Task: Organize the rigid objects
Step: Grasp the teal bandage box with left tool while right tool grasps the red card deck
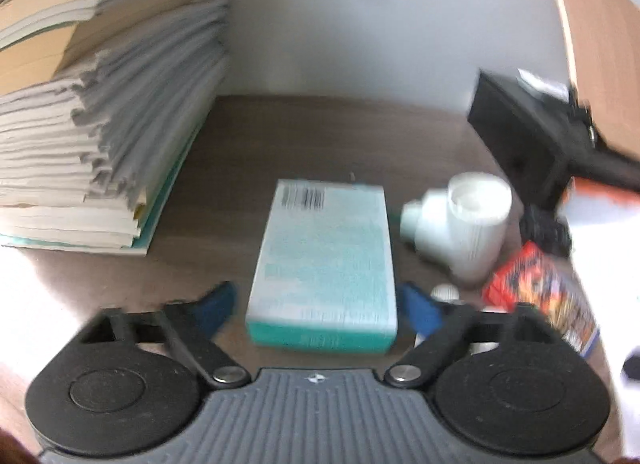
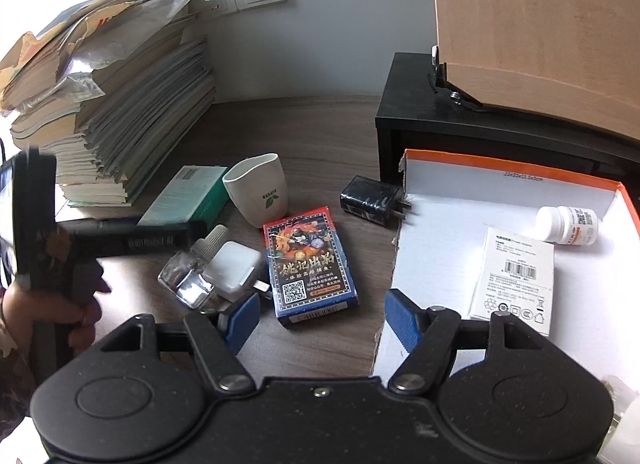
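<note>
Left wrist view, from the left edge: tall stack of papers and booklets (image 1: 100, 151) in the upper left, on the brown desk (image 1: 320, 131). At centre, teal-and-white box (image 1: 324, 264) lying flat, barcode end away from the camera, straddled by the left gripper (image 1: 320, 310): jaws spread wide, one blue pad (image 1: 218, 304) just beside each long side, seemingly not yet pressing. To the right, white cup (image 1: 476, 232) close by the box, then the red-and-blue card pack (image 1: 540, 296), blurred.

Right wrist view, from the left: clear glass bottle (image 2: 188, 276) and white plug adapter (image 2: 234, 270) low left of centre, card pack (image 2: 310, 264) at centre, black charger (image 2: 372, 199) above it, white tray with orange rim (image 2: 520, 171) filling the right. Already inside: white carton (image 2: 516, 276) and pill bottle (image 2: 568, 223). Right gripper (image 2: 320, 318) empty, jaws spread, hovering low above desk and tray edge.

Judged step: grasping the teal box for transfer to the tray, sorting perhaps a third done. Next move calls for closing squarely on the long sides, lifting clear of the cup, then carrying right across the desk clutter and over the tray rim
</note>
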`<action>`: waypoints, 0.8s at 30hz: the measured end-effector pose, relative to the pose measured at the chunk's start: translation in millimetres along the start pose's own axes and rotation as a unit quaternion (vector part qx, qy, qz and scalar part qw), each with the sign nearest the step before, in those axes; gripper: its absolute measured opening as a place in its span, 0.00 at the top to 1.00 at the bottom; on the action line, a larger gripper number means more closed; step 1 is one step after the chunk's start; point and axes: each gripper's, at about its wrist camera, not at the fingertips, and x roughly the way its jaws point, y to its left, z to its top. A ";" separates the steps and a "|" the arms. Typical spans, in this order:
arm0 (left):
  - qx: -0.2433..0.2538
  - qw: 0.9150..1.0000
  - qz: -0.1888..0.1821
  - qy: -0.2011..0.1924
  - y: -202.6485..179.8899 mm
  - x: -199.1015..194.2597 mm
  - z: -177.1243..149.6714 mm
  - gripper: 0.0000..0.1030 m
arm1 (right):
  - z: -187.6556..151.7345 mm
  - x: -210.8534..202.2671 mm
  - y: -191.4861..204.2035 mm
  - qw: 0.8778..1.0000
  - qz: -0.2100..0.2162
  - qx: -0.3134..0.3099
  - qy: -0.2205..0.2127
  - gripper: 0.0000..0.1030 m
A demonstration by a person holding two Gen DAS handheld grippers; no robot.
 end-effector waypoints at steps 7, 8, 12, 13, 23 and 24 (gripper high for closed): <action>0.034 0.999 0.017 0.016 -5.7 24.1 17.8 0.30 | 8.1 14.5 2.3 0.999 0.008 -0.038 0.009 0.16; 0.030 0.999 0.018 0.020 -2.4 21.3 17.4 0.31 | 9.8 17.9 0.9 0.999 0.011 -0.043 0.011 0.15; 0.002 1.000 0.023 0.014 5.3 4.3 11.0 0.30 | 20.9 34.8 -0.4 0.998 0.017 -0.054 0.021 0.14; -0.006 1.000 0.025 0.012 8.1 -2.1 8.8 0.30 | 23.2 40.1 0.6 0.998 0.019 -0.056 0.025 0.14; -0.068 0.997 0.037 0.002 21.1 -66.6 -18.0 0.30 | 39.9 83.2 12.8 0.996 0.049 -0.055 0.049 0.09; -0.072 0.997 0.035 0.003 20.6 -70.5 -20.0 0.30 | 41.6 84.2 11.6 0.996 0.051 -0.050 0.054 0.09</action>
